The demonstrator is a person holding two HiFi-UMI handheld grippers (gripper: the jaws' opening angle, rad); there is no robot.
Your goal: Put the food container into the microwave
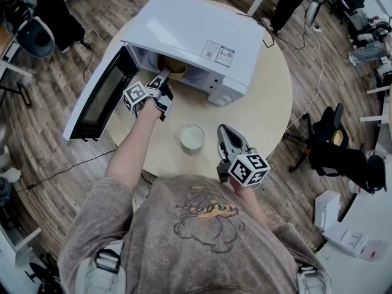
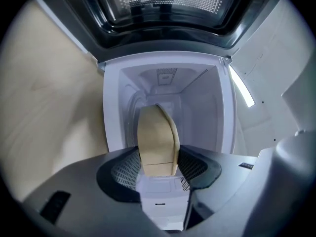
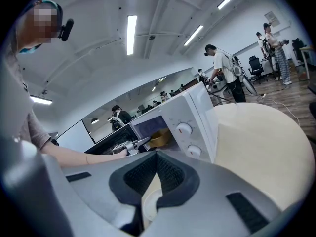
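Right in the mouth of the microwave [image 1: 202,32] now with the container [image 2: 157,132], pinched by its thin wall in the left gripper [image 1: 164,77] and carried past the open door [image 1: 98,97] to the front of the cavity. Looks like a light, stiff tan bowl, maybe plastic or pressed fibre. Smooth enough to swivel in a one-sided pinch, so best kept level and lowered gently to the oven floor rather than dropped. Biting well down over the rim seems the sound hold here. Over to the right gripper [image 1: 225,133]: closed up on nothing, parked above the table [image 1: 269,103] just beside a small white round dish [image 1: 192,136]. Not yet let go, so not quite done
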